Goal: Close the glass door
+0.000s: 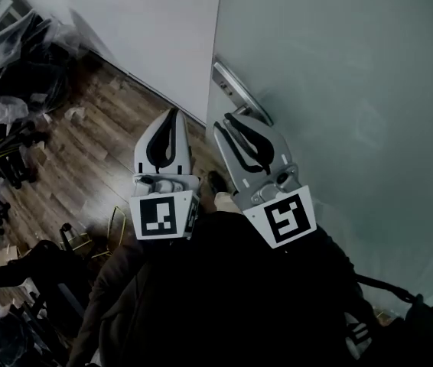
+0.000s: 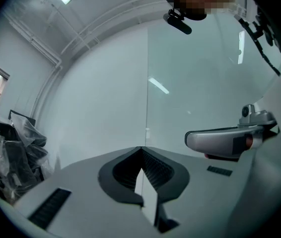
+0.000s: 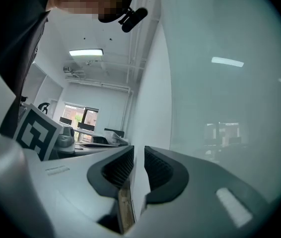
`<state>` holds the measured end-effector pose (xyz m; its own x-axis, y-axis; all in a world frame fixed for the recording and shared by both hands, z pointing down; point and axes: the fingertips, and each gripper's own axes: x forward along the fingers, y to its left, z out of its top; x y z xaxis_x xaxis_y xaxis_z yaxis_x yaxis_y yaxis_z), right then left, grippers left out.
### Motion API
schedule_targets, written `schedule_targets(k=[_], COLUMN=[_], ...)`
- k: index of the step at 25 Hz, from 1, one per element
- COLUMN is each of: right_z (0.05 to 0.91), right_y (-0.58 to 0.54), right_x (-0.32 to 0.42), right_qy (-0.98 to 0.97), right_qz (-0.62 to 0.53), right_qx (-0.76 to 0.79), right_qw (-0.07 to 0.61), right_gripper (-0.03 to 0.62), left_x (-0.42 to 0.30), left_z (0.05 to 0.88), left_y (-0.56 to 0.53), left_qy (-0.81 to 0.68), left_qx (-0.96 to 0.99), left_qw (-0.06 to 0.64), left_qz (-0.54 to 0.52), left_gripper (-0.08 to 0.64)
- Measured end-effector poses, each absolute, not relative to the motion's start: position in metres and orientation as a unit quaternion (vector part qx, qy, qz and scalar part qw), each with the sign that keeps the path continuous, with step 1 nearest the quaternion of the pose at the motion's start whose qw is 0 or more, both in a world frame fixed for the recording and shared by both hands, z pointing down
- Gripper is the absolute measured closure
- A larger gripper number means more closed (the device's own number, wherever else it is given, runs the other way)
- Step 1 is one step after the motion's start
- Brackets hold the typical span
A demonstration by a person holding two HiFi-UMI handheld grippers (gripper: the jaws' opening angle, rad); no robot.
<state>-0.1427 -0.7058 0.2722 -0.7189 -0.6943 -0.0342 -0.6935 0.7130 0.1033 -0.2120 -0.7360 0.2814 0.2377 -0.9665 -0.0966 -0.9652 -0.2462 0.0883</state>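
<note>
Both grippers are up at the glass door (image 1: 354,90), whose frosted pane fills the right side of the head view. Its left edge runs right beside a white wall (image 1: 155,21); whether the two are flush I can't tell.

The left gripper (image 2: 141,148) has its jaws together, the tips touching with nothing between them. It points at the line where wall and glass meet, clear of both.

The right gripper (image 3: 138,150) has its jaws a narrow slit apart, and only the wall and a sliver of floor show through the slit, so nothing is clamped. In the head view its tips sit just below the metal door handle (image 1: 239,92), very close to it, though I can't confirm contact. From the left gripper view that handle juts out sideways from the glass, with the right gripper's body beside it.

Down left there's a wooden floor (image 1: 94,159) with a heap of dark gear in clear plastic bags (image 1: 25,52). The person's dark sleeves (image 1: 224,297) fill the bottom.
</note>
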Motion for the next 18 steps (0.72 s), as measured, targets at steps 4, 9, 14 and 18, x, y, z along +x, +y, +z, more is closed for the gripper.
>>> schedule_targets(k=[4,9,14,18], right_z=[0.271,0.291,0.343,0.348], right_y=[-0.704,-0.711,-0.716,-0.714], right_x=[-0.127,-0.107,-0.109,-0.109], right_qy=[-0.924,-0.92,-0.914,-0.905], right_qz=[-0.053,-0.038,-0.009,-0.01], right_qx=[0.379,0.388,0.397,0.418], right_qw=[-0.012,0.039,0.077,0.074], right_gripper=[0.54,0.537,0.523,0.505], left_x=[-0.186,-0.171,-0.168,-0.175], left_z=[0.285,0.283,0.294,0.292], left_y=[-0.743,-0.752,-0.75,-0.746], left_qy=[-0.593,-0.586,-0.58,-0.579], left_qx=[0.802,0.808,0.814,0.814], left_qw=[0.012,0.019,0.023,0.024], left_qz=[-0.065,-0.059,-0.039,-0.041], left_gripper=[0.563,0.563,0.563,0.563])
